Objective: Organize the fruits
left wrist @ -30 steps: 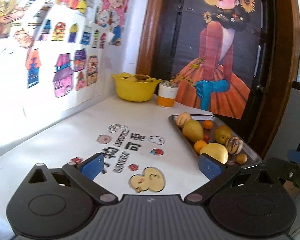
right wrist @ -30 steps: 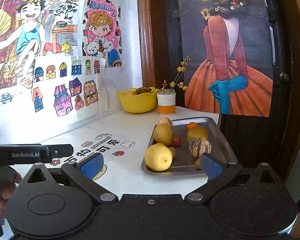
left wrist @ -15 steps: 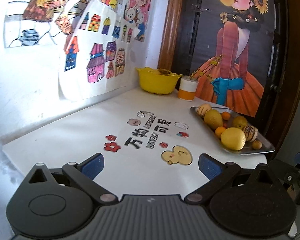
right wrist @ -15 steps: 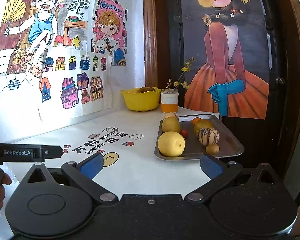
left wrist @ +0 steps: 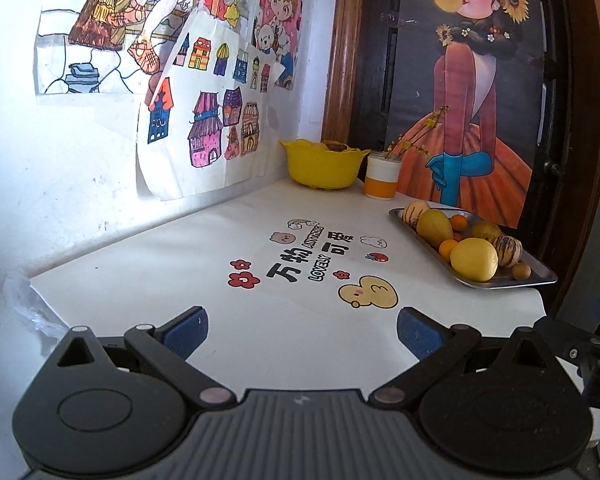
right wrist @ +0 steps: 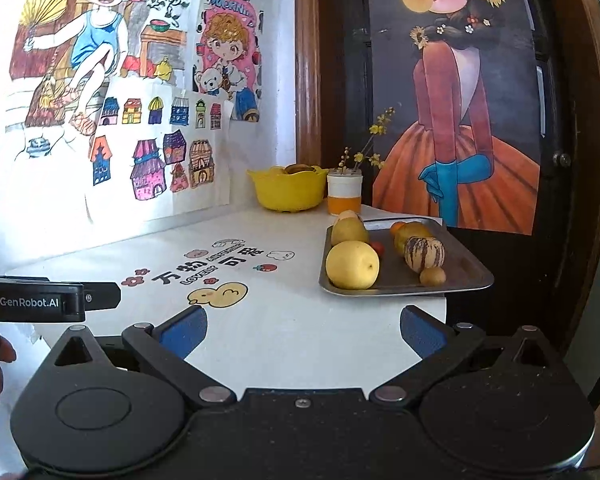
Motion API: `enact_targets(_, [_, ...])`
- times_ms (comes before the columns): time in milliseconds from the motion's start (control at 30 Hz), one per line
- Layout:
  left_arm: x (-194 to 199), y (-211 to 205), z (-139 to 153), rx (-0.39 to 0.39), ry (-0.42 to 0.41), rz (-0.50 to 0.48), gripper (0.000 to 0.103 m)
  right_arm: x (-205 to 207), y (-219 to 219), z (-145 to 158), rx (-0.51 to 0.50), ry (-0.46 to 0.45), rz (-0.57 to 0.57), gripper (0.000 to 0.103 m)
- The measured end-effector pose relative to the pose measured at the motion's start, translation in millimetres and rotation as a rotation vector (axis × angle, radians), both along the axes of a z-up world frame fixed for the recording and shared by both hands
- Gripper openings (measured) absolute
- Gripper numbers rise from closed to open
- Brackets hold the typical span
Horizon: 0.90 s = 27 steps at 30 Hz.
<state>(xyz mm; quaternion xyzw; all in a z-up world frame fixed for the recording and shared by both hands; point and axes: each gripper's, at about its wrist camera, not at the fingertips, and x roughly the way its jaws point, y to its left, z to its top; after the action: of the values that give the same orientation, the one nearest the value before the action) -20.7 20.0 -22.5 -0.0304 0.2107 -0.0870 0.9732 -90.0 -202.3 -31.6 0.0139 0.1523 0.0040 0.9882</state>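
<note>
both grippers hang at the near edge of the table (left wrist: 204, 256), well short of any fruit. the left gripper (left wrist: 300, 330) has its blue pads spread wide with nothing between them; the right gripper (right wrist: 302, 330) is spread the same way, also empty.

the fruit sits on a metal tray (right wrist: 464, 272) at the right edge of the table, the tray's near corner hanging slightly past the table's corner. on it are a big yellow pear (right wrist: 352, 265) at the near left, a greenish pear (right wrist: 349, 230) behind it, a striped melon (right wrist: 424, 254) to the right, a small brown fruit (right wrist: 433, 276) by the near rim, and small oranges (left wrist: 448, 249) tucked between. a yellow bowl (right wrist: 288, 192) stands at the far corner beside a cup (right wrist: 344, 196), already holding something brown.

the step in hand looks like the first reach, probably to move fruit from tray to bowl. the right gripper is nearer the tray, so it seems the natural one to go. the yellow pear is the easiest start: nearest, unblocked from the front. come in low and level, straddle its widest part, and close gently, since a round waxy skin may slip or bruise. avoid pushing down on the overhanging tray corner, which might tip it.
</note>
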Motion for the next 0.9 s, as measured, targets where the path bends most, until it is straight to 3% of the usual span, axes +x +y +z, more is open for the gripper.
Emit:
enact_targets(433, [-6, 18, -13, -0.039, 0.008, 0.020, 0.103, 3, 3, -14, 0.020, 0.002, 0.006, 0.102])
enact_targets(900, [-6, 22, -21, -0.025, 0.017, 0.037, 0.103, 7, 3, -20, 0.026, 0.019, 0.013, 0.102])
